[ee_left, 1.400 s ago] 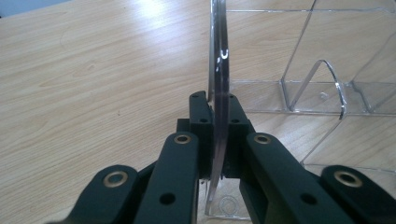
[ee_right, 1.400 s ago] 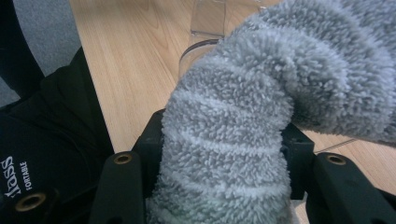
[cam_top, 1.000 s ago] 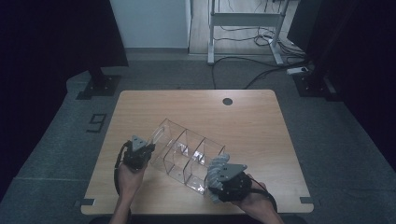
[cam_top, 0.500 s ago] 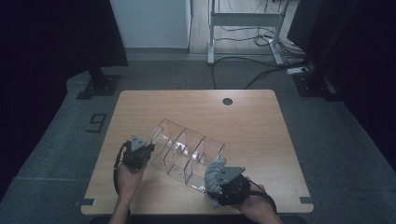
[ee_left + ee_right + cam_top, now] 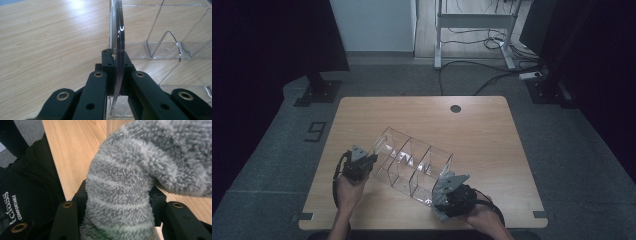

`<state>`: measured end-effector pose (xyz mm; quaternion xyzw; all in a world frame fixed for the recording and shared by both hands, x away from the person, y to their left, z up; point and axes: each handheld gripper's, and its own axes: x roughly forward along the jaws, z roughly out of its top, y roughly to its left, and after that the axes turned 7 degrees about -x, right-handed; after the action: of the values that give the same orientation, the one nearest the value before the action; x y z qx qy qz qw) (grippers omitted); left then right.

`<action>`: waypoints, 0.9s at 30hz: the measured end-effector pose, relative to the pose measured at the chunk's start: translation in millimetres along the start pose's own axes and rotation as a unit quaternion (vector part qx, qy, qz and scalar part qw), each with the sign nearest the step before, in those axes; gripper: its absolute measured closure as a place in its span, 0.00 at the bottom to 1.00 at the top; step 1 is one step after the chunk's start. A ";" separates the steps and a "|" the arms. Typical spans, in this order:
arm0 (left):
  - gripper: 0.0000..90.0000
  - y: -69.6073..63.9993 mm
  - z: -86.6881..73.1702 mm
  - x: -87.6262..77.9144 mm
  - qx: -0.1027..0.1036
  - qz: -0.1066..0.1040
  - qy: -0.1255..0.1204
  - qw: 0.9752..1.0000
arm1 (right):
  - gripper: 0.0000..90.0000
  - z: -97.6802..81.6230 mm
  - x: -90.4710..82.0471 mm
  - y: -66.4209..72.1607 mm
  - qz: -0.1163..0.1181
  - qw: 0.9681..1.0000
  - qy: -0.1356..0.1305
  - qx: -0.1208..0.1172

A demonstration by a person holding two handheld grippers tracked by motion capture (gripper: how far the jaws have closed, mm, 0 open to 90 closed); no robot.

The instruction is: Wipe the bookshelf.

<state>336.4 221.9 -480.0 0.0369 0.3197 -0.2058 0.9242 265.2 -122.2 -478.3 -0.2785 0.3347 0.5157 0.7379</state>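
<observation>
2 grippers: both gripping
Left gripper (image 5: 115, 53): pinches wall of clear acrylic 3-compartment organiser (image 5: 412, 162)
Right gripper (image 5: 117, 195): clamps fluffy grey striped sock (image 5: 140, 170) over wooden bench (image 5: 492, 130)

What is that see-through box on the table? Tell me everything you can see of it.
The clear organizer looks like transparent acrylic, divided by thin walls into several open compartments, which look empty. It lies askew on the wooden table, running from upper left to lower right in the high view. The left gripper has its jaws shut on the edge of one end wall. At the other end, the right gripper holds a fluffy grey striped sock close by it.
</observation>
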 end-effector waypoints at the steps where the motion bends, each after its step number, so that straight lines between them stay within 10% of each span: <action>1: 0.97 0.2 0.0 -0.1 0.000 0.000 0.000 1.000 | 0.55 -0.5 1.2 -0.9 0.001 1.000 0.002 0.000; 27: 0.97 2.9 0.5 -0.2 0.008 -0.009 0.004 1.000 | 0.55 -14.6 4.6 -40.6 -0.031 0.998 0.000 0.059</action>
<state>337.7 224.5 -479.7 0.0424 0.3218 -0.2171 0.9206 301.7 -143.3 -488.3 -0.2446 0.3558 0.4716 0.7689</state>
